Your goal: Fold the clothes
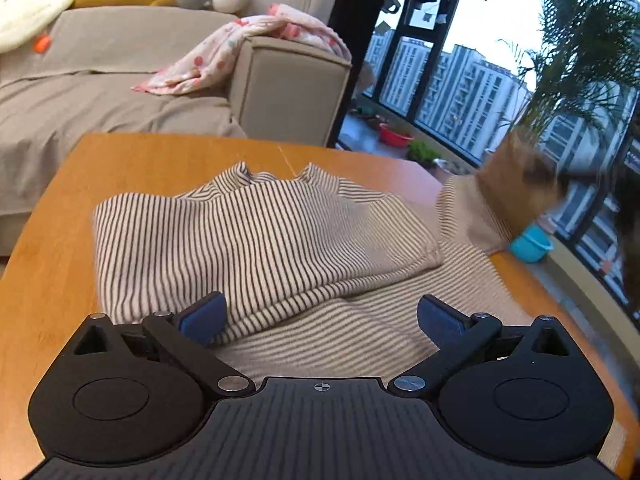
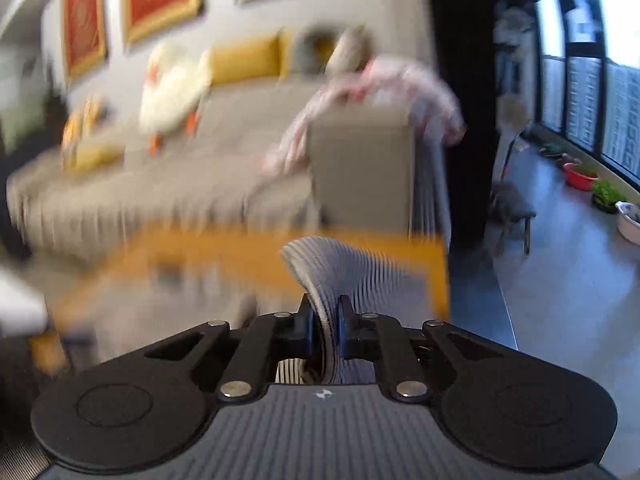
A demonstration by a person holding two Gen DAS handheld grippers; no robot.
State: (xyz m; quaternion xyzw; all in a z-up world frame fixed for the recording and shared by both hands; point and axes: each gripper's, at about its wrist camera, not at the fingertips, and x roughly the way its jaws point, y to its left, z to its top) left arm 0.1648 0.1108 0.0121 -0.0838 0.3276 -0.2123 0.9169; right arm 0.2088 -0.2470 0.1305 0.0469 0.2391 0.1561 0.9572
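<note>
Soft ribbed striped cloth garment (image 1: 256, 236) on smooth, faintly glossy orange wooden table (image 1: 132, 160).

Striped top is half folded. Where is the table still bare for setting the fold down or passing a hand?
Bare wood borders the striped top on the table's left side and along the far edge toward the sofa. The right side is crowded: cloth runs to that edge. The right gripper pinches a striped fold.

Black grippers (image 1: 320, 316) — blue pads (image 1: 202, 318)
</note>
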